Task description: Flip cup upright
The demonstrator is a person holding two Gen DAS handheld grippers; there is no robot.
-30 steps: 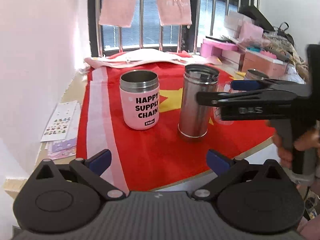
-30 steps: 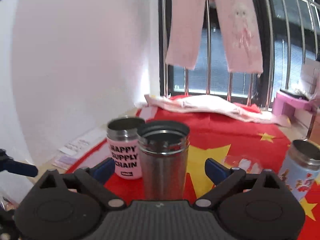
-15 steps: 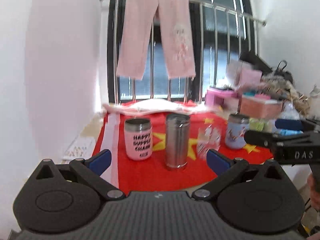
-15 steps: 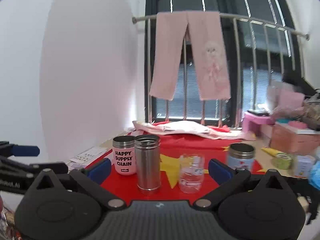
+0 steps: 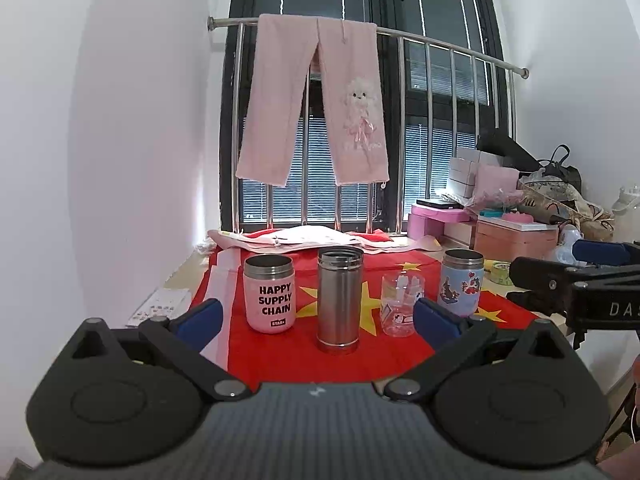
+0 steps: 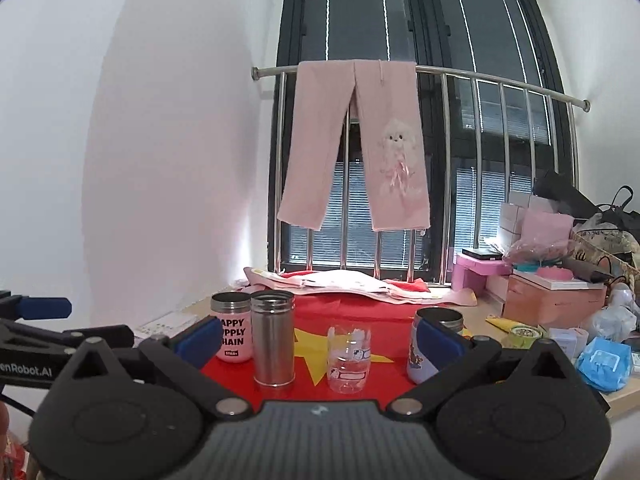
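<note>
Several cups stand upright in a row on the red flag cloth (image 5: 304, 344): a pink "HAPPY SUPPLY CHAIN" cup (image 5: 270, 294), a tall steel cup (image 5: 339, 300), a clear glass (image 5: 402, 304) and a light-blue cartoon cup (image 5: 460, 283). The right wrist view shows the same row: pink cup (image 6: 234, 326), steel cup (image 6: 273, 337), glass (image 6: 349, 358), blue cup (image 6: 434, 344). My left gripper (image 5: 316, 316) is open and empty, held back from the table. My right gripper (image 6: 318, 340) is open and empty, also back from the cups.
Pink trousers (image 5: 316, 104) hang on a steel rail at the window. White cloth (image 5: 304, 238) lies at the table's back. Boxes and bags (image 5: 516, 216) crowd the right side. Sticker sheets (image 5: 160, 304) lie on the left edge. A blue packet (image 6: 604, 362) lies at right.
Both grippers have pulled back and away from the table, so the cups look smaller and farther. The steel cup stands alone, free of any gripper.
</note>
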